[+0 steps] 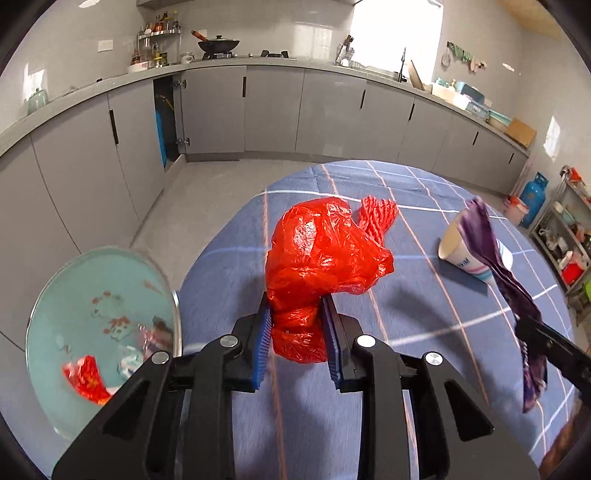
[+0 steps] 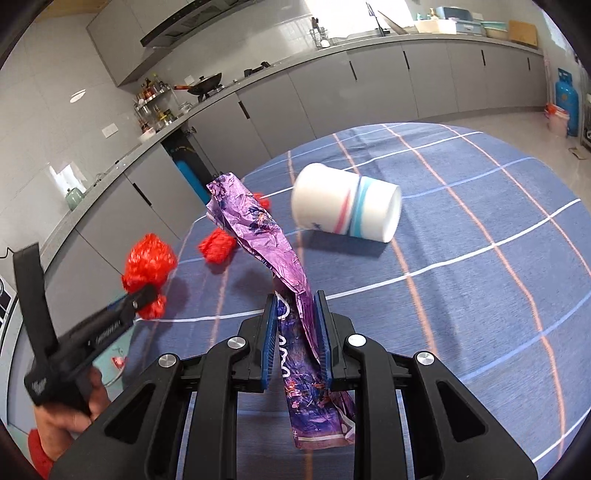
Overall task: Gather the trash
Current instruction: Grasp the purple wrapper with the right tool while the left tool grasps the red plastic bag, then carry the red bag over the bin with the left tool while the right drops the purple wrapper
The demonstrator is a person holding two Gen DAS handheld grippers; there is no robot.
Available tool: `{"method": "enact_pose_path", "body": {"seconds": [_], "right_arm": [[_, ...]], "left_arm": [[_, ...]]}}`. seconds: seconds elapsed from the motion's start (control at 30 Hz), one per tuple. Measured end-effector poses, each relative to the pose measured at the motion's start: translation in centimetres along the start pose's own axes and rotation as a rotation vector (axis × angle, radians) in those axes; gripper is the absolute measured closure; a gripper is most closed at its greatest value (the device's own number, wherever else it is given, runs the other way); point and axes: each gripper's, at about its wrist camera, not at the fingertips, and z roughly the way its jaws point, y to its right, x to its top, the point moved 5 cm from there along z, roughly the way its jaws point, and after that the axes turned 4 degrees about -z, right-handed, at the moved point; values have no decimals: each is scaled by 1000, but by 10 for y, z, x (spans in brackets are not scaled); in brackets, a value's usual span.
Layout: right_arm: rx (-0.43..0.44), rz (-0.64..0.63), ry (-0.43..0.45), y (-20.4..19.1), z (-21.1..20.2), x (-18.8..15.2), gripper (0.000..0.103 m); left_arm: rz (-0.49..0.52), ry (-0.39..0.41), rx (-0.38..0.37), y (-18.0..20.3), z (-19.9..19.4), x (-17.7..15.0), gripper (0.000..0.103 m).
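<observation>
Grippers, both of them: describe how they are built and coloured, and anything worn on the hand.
The left gripper and right gripper match: black angular plastic linkage arms with round silver pivot bolts, and two flat fingers faced with ribbed blue pads. The right wrist view shows the left gripper from the side, with small pale lettering and a black strap standing up above the hand.

Daylight flooded through blown-out window (image 1: 397,35); soft shadows lay on tablecloth (image 2: 480,258); fisheye bent edges, dark corners; motion blur smeared basin (image 1: 103,332).

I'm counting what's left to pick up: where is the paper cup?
The paper cup lies on its side on the blue checked tablecloth, ahead of the right gripper, just right of the purple wrapper it holds.
</observation>
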Motion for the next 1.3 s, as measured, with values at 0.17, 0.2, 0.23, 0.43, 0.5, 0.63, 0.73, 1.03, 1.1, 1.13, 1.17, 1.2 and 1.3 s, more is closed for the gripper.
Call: {"method": "enact_pose_path", "body": {"seconds": [0.17,0.2,0.23,0.43,0.5,0.63,0.73,1.03,1.1,1.13,1.17,1.2,1.3], "right_arm": [[8,-24,27,-22,-5,2,82],[9,-31,32,-27,-7,2,82],[10,-36,35,-31,-7,1,82],[40,-74,34,-61,-7,-3,82],[54,-91,32,-73,-7,-5,82],[74,-124,31,-97,-6,-6,82],[83,-148,30,-112,-4,-8,82],[99,-227,15,-156,5,-13,82],[98,-244,9,-166,9,-14,82],[98,-250,6,-171,12,-15,82],[100,-255,3,-174,13,-16,82],[102,-260,0,-178,15,-17,82],[115,-275,-8,-191,19,-18,82]], "left_arm": [[-19,14,1,-11,-22,-11,77],[-20,18,1,-13,-26,-13,77],[-20,26,4,-16,-32,-14,77],[-29,62,19,-31,-57,-17,77],[-30,75,33,-38,-64,-18,77],[-42,93,59,-55,-75,-20,77],[-57,103,70,-68,-82,-22,77],[-101,122,90,-104,-92,-29,77],[-105,124,96,-110,-91,-29,77],[-111,124,101,-114,-91,-30,77],[-119,123,105,-119,-91,-30,77],[-125,123,109,-121,-90,-29,77],[-138,136,140,-132,-91,-27,77]]}}
